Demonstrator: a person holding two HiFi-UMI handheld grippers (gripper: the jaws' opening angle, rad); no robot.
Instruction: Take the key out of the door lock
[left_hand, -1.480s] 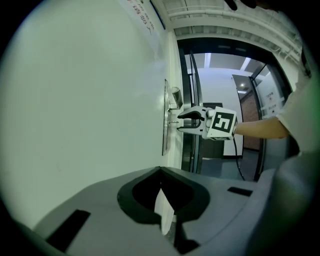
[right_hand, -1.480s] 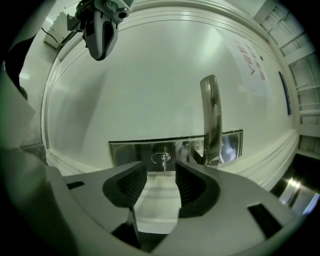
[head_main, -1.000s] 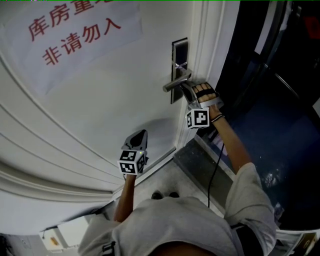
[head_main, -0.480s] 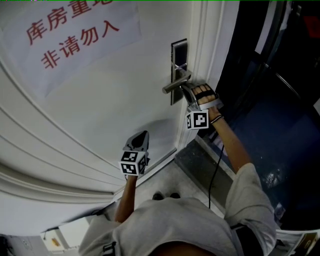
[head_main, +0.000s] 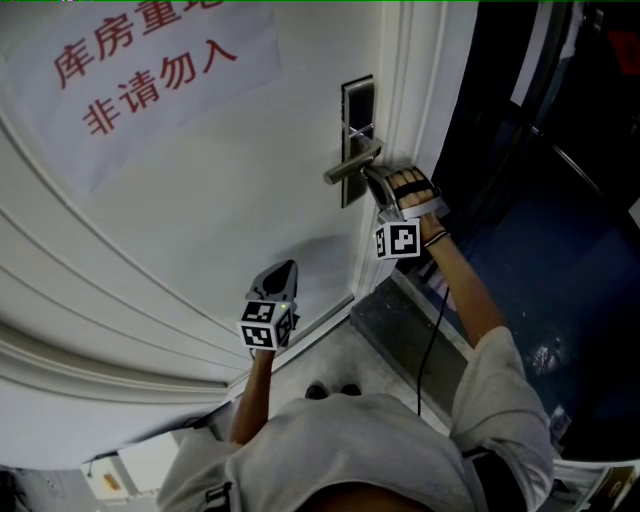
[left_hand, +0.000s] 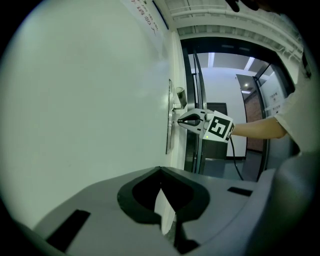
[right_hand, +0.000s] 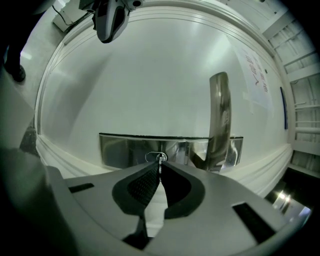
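Observation:
A small metal key (right_hand: 159, 159) sticks out of the keyhole in the steel lock plate (right_hand: 125, 150) on the white door. My right gripper (right_hand: 159, 167) points at the door with its jaws shut on the key's head. The lever handle (right_hand: 220, 115) stands just right of the key in the right gripper view. In the head view the right gripper (head_main: 372, 178) sits just under the handle (head_main: 350, 163), and the key itself is hidden there. My left gripper (head_main: 283, 270) hangs lower down beside the door, shut with nothing in it (left_hand: 161, 172).
A paper sign with red characters (head_main: 150, 60) is stuck on the door's upper left. The door frame (head_main: 425, 90) and a dark open doorway (head_main: 540, 200) lie to the right. A black cable (head_main: 432, 330) hangs from the right gripper. A white box (head_main: 130, 465) sits on the floor.

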